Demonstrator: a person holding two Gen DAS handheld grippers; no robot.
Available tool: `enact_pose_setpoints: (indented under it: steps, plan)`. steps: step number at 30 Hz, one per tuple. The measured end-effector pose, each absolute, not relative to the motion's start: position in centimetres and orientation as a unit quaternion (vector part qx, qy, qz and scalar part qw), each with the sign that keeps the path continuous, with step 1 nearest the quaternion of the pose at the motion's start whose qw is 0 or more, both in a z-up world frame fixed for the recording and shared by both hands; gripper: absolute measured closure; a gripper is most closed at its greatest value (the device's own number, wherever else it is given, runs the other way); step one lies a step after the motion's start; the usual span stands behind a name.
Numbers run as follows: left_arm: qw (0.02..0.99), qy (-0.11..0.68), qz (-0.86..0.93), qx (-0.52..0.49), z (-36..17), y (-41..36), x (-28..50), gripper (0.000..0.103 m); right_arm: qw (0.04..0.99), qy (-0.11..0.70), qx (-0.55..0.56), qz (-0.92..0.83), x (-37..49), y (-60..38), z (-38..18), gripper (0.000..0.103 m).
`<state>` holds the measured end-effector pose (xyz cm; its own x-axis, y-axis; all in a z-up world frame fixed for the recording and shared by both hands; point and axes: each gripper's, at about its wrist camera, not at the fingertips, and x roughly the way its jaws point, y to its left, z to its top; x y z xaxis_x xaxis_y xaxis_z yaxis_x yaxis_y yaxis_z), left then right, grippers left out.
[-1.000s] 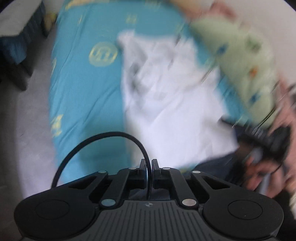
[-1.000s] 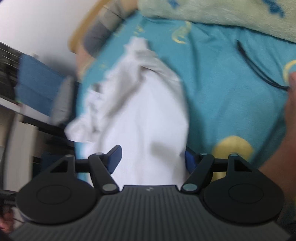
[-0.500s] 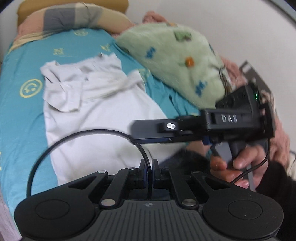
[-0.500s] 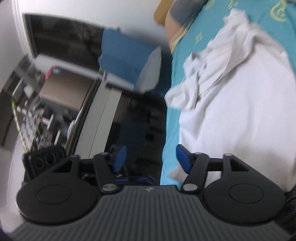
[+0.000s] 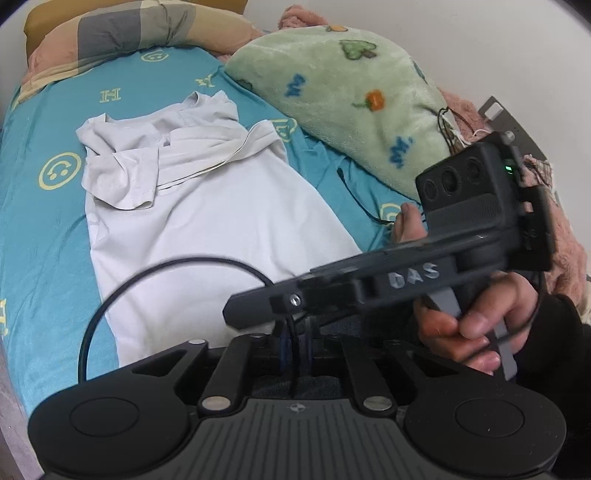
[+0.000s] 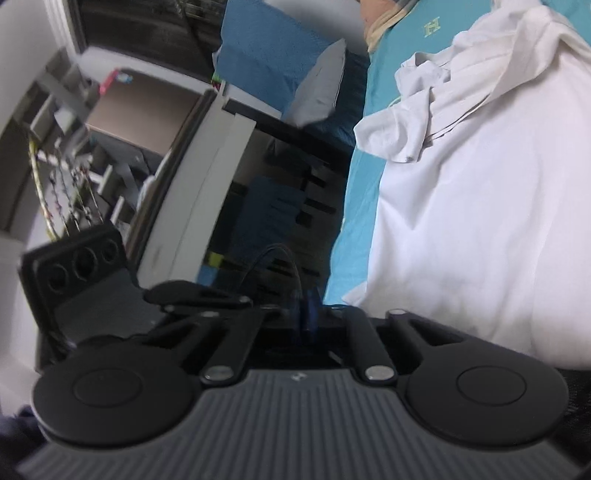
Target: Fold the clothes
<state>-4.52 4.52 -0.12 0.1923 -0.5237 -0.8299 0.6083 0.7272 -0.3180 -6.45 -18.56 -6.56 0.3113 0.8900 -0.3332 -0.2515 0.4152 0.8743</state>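
Observation:
A white T-shirt [image 5: 207,206] lies spread on the teal bedsheet [image 5: 40,221], its sleeves and collar bunched at the far end. It also shows in the right wrist view [image 6: 480,206]. My left gripper [image 5: 295,347] is shut and empty, held above the shirt's near hem. A black cable loops in front of it. My right gripper [image 6: 306,314] is shut and empty, at the bed's left edge beside the shirt's hem. Its body [image 5: 406,280], held in a hand, crosses in front of my left gripper.
A green patterned blanket [image 5: 351,92] and a pink one lie along the right side of the bed. A striped pillow [image 5: 122,33] sits at the head. Left of the bed stand a white cabinet [image 6: 207,192] and a blue pillow [image 6: 266,55].
The right gripper has closed from open. It has swung left across the front of the left gripper. The left view has settled and moved slightly closer to the shirt.

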Motion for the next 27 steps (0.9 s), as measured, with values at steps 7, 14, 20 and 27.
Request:
enact_pose_setpoints:
  steps: [7, 14, 20, 27]
  plan:
    - [0.776, 0.465, -0.42, -0.079, 3.2, 8.5, -5.7, 0.045, 0.722, 0.451, 0.364, 0.378, -6.5, -18.5, -7.3, 0.095]
    - [0.794, 0.392, -0.356, -0.299, 3.3, 13.0, -2.6, 0.023, 0.716, 0.456, 0.292, 0.441, -8.1, -15.1, -6.2, 0.093]
    - [0.782, 0.513, -0.185, -0.301, -1.6, 12.3, 1.5, 0.026, 0.724, 0.44, 0.23, 0.479, -11.7, -12.9, -4.6, 0.093]
    - [0.738, 0.602, -0.056, -0.299, -7.1, 15.3, 1.9, 0.032, 0.744, 0.449, 0.249, 0.427, -12.8, -16.0, -3.0, 0.053]
